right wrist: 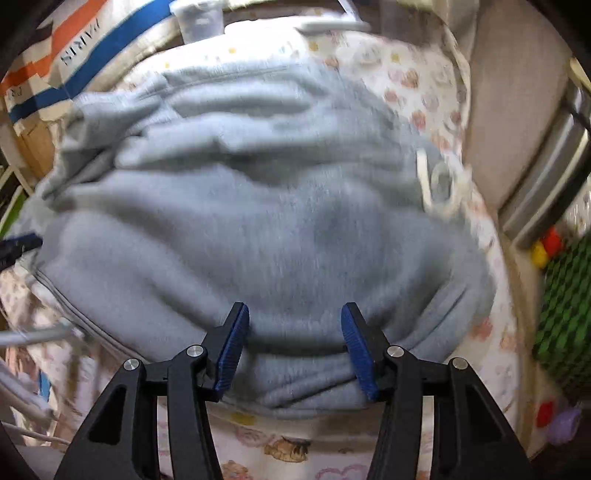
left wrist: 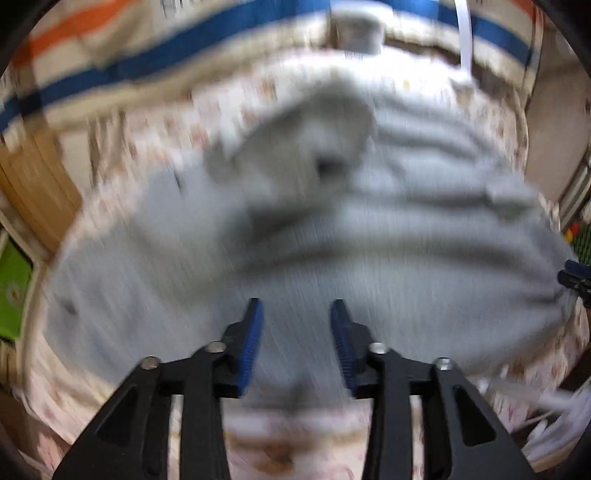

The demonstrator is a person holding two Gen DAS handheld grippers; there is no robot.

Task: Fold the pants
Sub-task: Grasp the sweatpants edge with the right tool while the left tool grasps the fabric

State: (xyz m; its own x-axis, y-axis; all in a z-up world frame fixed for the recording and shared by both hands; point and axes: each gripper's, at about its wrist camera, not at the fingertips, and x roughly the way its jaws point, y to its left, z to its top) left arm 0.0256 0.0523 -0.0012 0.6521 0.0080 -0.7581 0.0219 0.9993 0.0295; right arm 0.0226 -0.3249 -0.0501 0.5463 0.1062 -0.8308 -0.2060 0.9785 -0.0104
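Pants (left wrist: 332,229): grey, soft fleece, lying in a rumpled heap on a bed sheet (left wrist: 236,103) printed with small pink and tan figures. Several cross folds run over the far half; a raised lump of cloth sits near the middle in the left wrist view. A stitched band or hem runs along the near left edge in the right wrist view (right wrist: 258,229). Both views are blurred, so finer detail of the garment cannot be told.

Left gripper (left wrist: 297,343): points forward and down over the near edge of the pants. Jaws stand apart with grey cloth visible in the gap between the blue pads (left wrist: 251,347); they grip nothing that can be seen, and whether the tips touch the cloth cannot be told.

Right gripper (right wrist: 295,347): same pose, aimed forward and down at the near edge of the pants, over a thick fold of cloth. Jaws stand wide apart, wider than the left pair, with cloth lying between the blue pads (right wrist: 356,350) but not pinched.

Each gripper shows at the edge of the other's view, at the far side of the pants.

Surroundings: a cloth with blue and orange stripes (left wrist: 207,40) beyond the bed sheet; a clear plastic cup (right wrist: 199,22) at the far edge; a white cord (right wrist: 439,181) on the sheet beside the pants; a green mesh object (right wrist: 565,317) at right.
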